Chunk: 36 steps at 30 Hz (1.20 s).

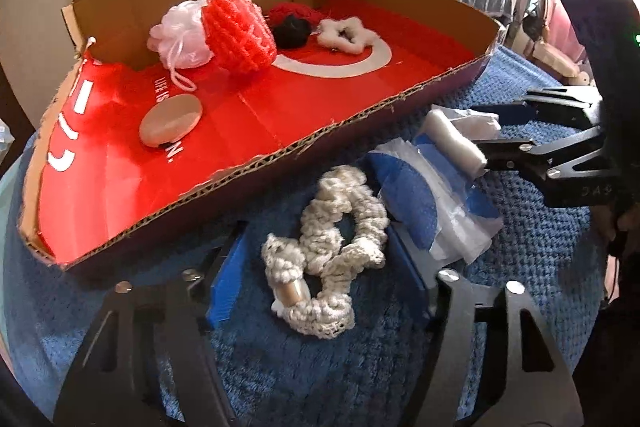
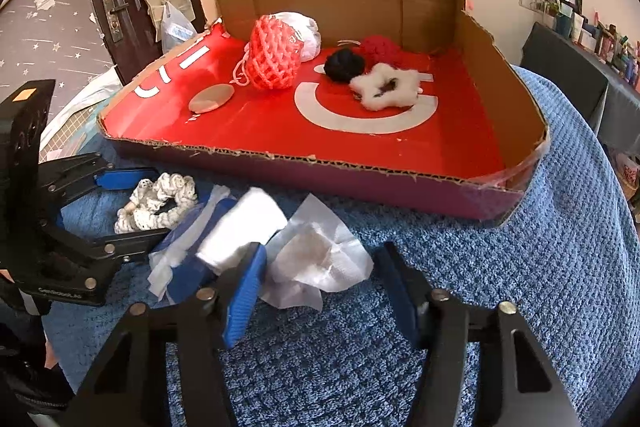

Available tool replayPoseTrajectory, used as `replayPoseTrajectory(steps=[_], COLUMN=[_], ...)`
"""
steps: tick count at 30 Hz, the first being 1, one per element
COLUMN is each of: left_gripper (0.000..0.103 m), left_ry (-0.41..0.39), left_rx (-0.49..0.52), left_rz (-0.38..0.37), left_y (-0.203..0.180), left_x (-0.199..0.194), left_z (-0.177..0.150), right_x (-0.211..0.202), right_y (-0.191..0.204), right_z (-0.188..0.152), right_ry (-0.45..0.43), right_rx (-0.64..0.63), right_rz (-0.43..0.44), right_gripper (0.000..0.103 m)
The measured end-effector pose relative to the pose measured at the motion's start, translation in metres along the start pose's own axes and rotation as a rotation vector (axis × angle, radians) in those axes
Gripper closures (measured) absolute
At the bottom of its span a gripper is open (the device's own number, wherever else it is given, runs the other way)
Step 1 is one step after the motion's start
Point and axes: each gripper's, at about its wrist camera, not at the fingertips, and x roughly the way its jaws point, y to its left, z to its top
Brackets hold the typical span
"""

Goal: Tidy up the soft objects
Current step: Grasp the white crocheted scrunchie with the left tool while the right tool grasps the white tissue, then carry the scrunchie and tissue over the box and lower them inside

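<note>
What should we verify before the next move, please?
1. Cream scrunchie between the left gripper jaws: ok.
2. Left pads pressing the scrunchie: not ok, gaps show on both sides.
3. White tissue between the right gripper jaws: ok.
4. Right pads clamped on the tissue: not ok, it lies loose.
5. Bare floor left in the cardboard box: ok.

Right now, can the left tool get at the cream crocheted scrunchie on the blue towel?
Probably yes. The scrunchie lies on the towel between the left tool fingers, nothing on top. The crumpled plastic wrapper crowds its right side and might get pinched too.
</note>
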Motion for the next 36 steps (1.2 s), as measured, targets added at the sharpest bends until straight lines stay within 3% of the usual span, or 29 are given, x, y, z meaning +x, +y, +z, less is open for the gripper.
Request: replayPoseTrajectory(steps=[4,6,9,16,36], left_gripper=[0.071,0.072,0.072,0.072,0.072], left_ry=[-0.016,-0.03,-0.049,-0.099,-0.169], left_rx=[-0.005,-0.009,-0.035,-0.065,-0.073], left_rz=[-0.045,-0.04,-0.048,-0.06,-0.062], left_y=[-0.001,-0.003,-0.001,-0.002,-0.003], left_x=[0.001,0.0,-0.006,-0.024,-0.051], left_z=[0.003,0.003,0.001,-0.003,-0.006], right_x=[0.0,-0.002,-0.008,-0.022,-0.047], right_y=[0.004,0.005,0.004,0.008,0.019], right_z=[-0.001,-0.001,-0.002,-0.006,-0.011], right_ry=[-0.005,-0.018,-0.044,-0.107,-0.156], right_rx=[-0.016,-0.019,-0.011,-0.012,-0.007], right_rz=[0.009,0.012,0.009,-0.037,-0.021], right_gripper=[0.07,0.079,0.083,0.084,0.084])
